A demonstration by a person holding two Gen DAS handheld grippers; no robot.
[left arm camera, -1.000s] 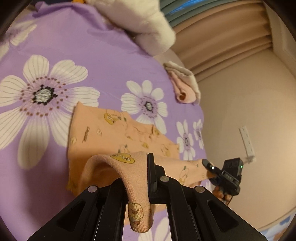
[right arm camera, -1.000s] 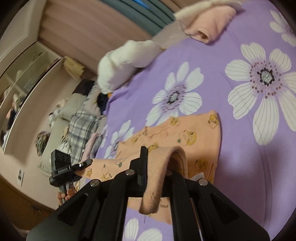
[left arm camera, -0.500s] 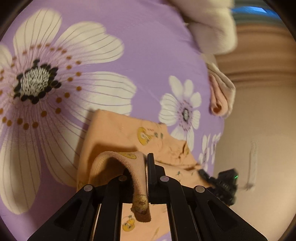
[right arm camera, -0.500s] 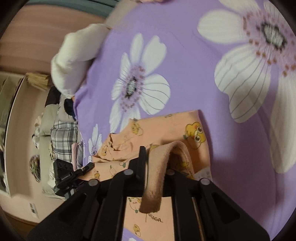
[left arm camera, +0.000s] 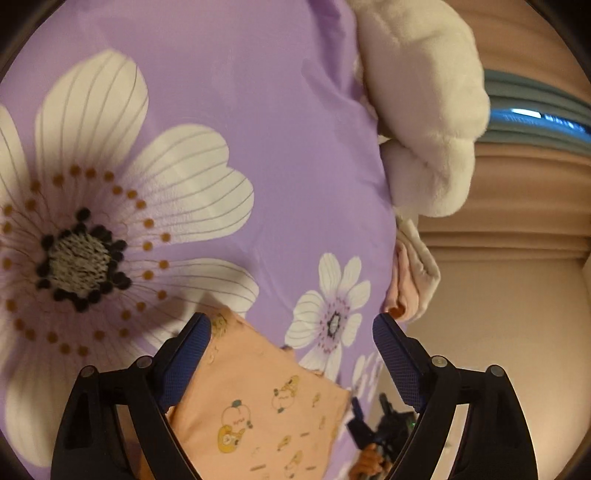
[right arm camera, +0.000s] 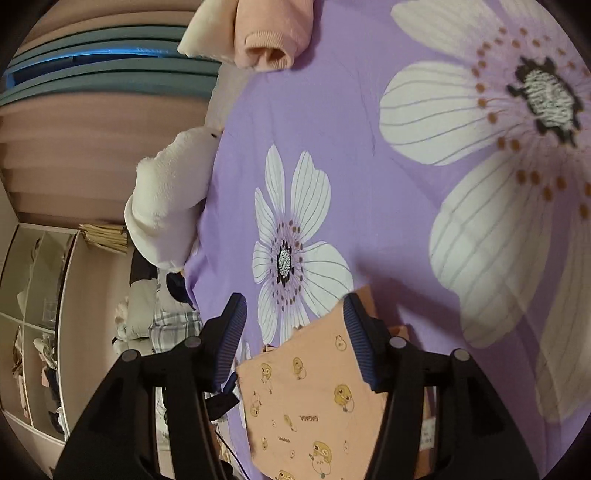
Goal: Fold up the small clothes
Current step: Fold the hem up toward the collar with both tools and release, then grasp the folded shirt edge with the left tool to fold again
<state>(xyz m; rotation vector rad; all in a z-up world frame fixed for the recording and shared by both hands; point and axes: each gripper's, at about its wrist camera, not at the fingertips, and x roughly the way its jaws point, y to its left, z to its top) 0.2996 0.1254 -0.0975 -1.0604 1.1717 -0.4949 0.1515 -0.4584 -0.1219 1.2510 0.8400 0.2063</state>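
The peach cotton garment printed with small yellow cartoon chicks lies flat on the bed's purple cover with large white flowers, and both pairs of tongs hang just above it, spread wide with nothing between them. In the left wrist view the left tongs straddle the garment's far corner, their blue ribbed pads clear of the cloth. This view alone shows the right tongs from outside, small and blurred at the bottom, held in a hand past the garment's right edge (too blurred to tell more).

The right wrist view shows the right tongs over the garment, one pad above its corner, and only here can the printed lettering be seen, along with open wardrobe shelves and a heap of plaid cloth beyond the bed's edge.

Both views catch a white plush pillow and a folded pink knit sweater at the bed's far edge.
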